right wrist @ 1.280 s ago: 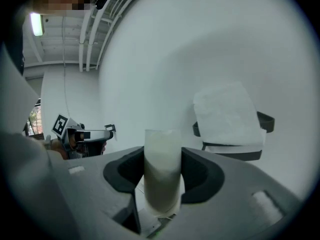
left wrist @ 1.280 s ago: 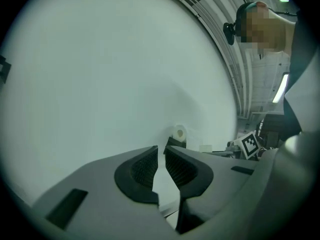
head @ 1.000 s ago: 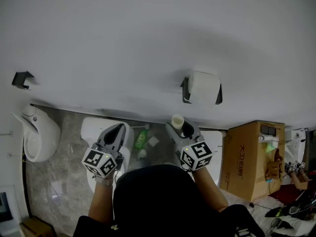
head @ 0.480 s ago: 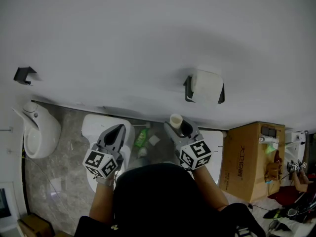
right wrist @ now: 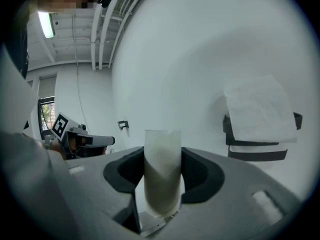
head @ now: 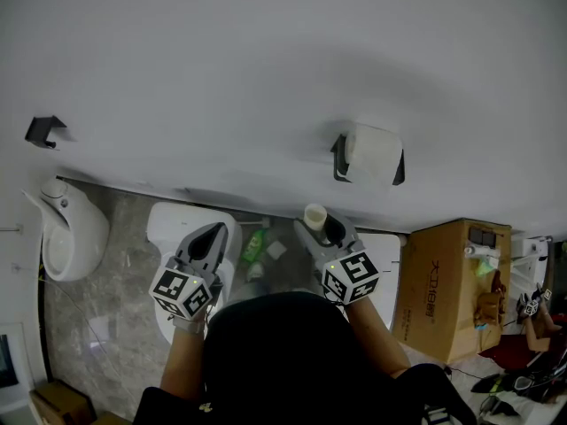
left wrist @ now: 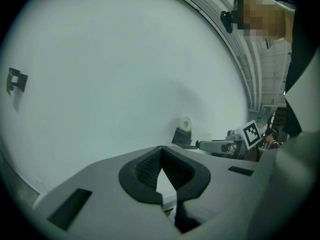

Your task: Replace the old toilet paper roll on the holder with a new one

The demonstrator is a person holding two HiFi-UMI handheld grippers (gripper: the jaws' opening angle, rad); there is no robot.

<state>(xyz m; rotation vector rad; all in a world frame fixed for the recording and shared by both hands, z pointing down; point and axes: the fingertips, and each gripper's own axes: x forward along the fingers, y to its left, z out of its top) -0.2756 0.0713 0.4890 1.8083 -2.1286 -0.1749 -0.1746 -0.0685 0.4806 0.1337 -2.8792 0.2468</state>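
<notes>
A full white toilet paper roll (head: 372, 153) sits on the black wall holder (head: 339, 159). Below and left of it, my right gripper (head: 321, 224) is shut on an empty cardboard tube (head: 315, 216) that stands upright between the jaws. In the right gripper view the tube (right wrist: 161, 171) fills the gap of that gripper (right wrist: 162, 154), with the roll (right wrist: 260, 109) and holder (right wrist: 257, 153) ahead on the right. My left gripper (head: 211, 235) is level with it to the left, shut and empty. Its closed tips (left wrist: 161, 149) face the wall, with the roll (left wrist: 186, 123) far off.
A white toilet (head: 182, 228) stands under the left gripper, and a green bottle (head: 254, 248) lies on the floor between the grippers. A white fixture (head: 71, 233) is at the left, a cardboard box (head: 452, 282) at the right. A small black bracket (head: 42, 129) sits on the wall.
The head view has drifted slightly. Both grippers keep their places, and the tube stays in the right gripper.
</notes>
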